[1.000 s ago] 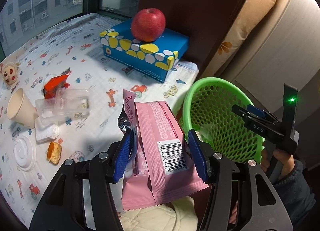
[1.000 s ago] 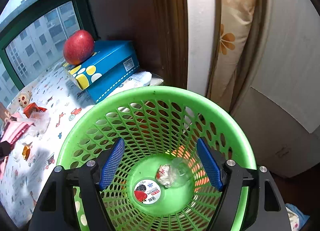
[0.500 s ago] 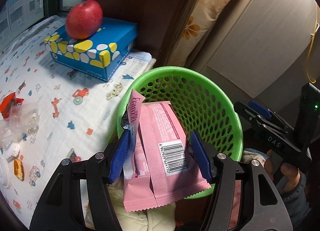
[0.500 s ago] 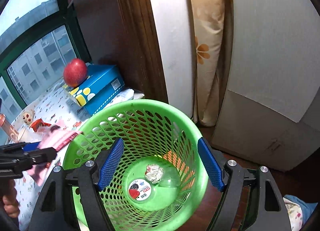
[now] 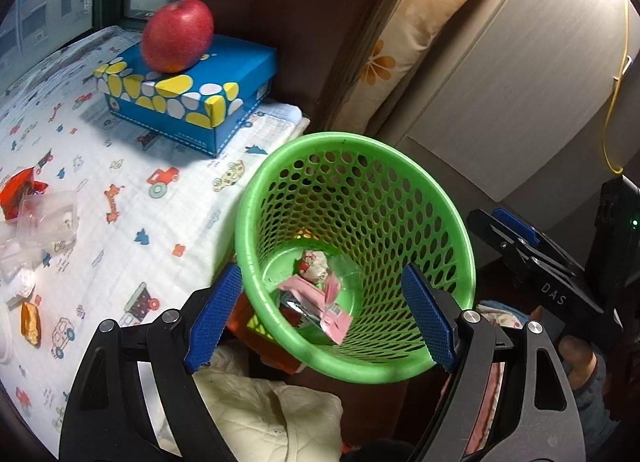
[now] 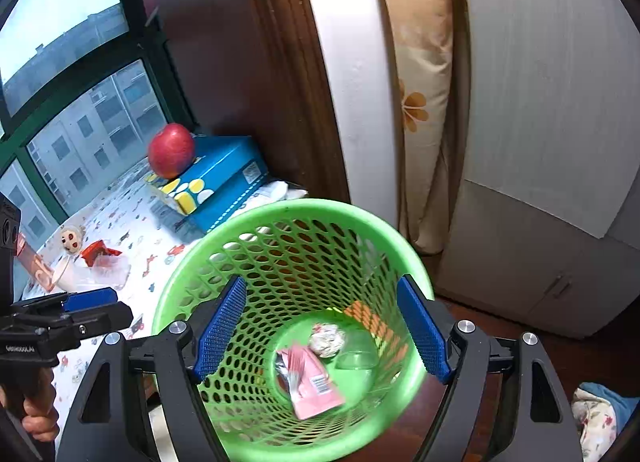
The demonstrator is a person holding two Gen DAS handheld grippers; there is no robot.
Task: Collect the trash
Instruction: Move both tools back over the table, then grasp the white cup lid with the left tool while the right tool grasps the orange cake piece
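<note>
A pink snack wrapper lies at the bottom of the green mesh basket, beside a crumpled paper ball and a clear plastic piece. My left gripper hovers over the basket's near rim, its jaws opening with nothing between the pads. My right gripper stands open above the basket's other side and grips nothing. Each gripper shows in the other's view, apart from the basket: the right gripper and the left gripper.
A cloth-covered table stands left of the basket. It holds a blue tissue box with a red apple on top, a clear plastic container, a red wrapper, an orange scrap and a paper cup. White cupboard doors and a curtain stand behind.
My left gripper swung from over the table to above the basket and opened. The pink wrapper left its pads and now lies in the basket. The right gripper drew up and back.
</note>
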